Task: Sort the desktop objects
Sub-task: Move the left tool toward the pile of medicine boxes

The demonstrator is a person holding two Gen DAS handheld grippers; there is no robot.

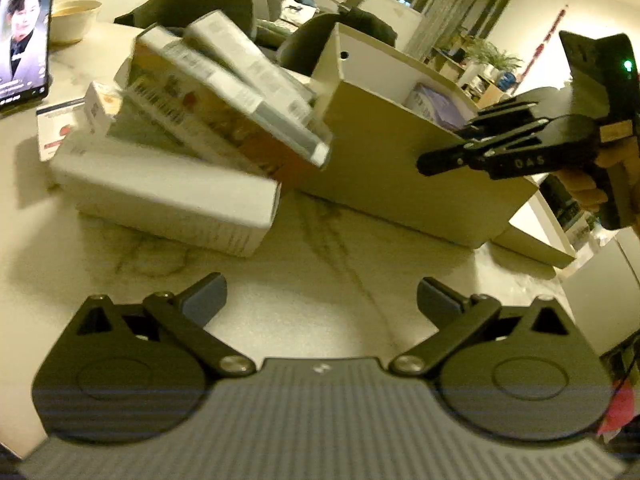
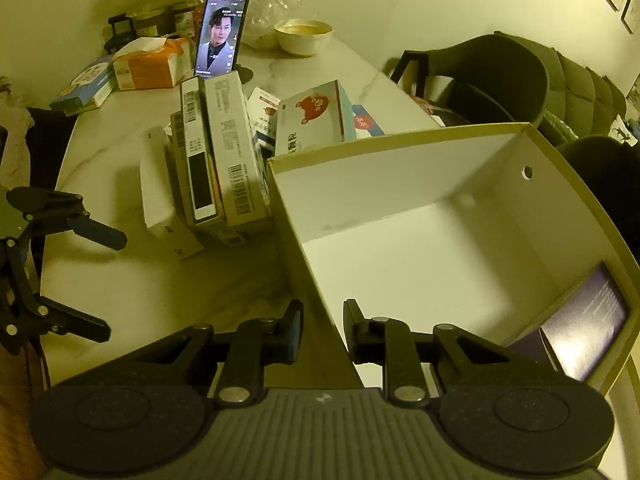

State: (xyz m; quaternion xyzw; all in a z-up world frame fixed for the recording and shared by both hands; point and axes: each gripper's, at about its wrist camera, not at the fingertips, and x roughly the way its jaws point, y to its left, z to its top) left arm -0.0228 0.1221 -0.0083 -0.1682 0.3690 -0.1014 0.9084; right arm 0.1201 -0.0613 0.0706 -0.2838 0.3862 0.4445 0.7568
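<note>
An open white cardboard box [image 2: 380, 184] stands on the marble table, with a purple packet [image 2: 584, 320] lying in its near right corner. My right gripper [image 2: 323, 330] is shut on the box's near left wall, one finger inside and one outside. The left wrist view shows that gripper [image 1: 428, 162], held by a hand, pinching the box [image 1: 380, 168] at its rim. Left of the box leans a pile of flat white packets [image 2: 224, 160], seen blurred in the left wrist view [image 1: 200, 120]. My left gripper [image 1: 322, 300] is open over bare table in front of the pile, holding nothing.
A lit phone [image 2: 220, 36] stands propped behind the pile. Near it are a white bowl [image 2: 304, 34], a tissue pack [image 2: 148, 64] and bottles. A packet with a bear picture [image 2: 316, 116] lies behind the box. Dark chairs [image 2: 500, 76] stand past the table's far edge.
</note>
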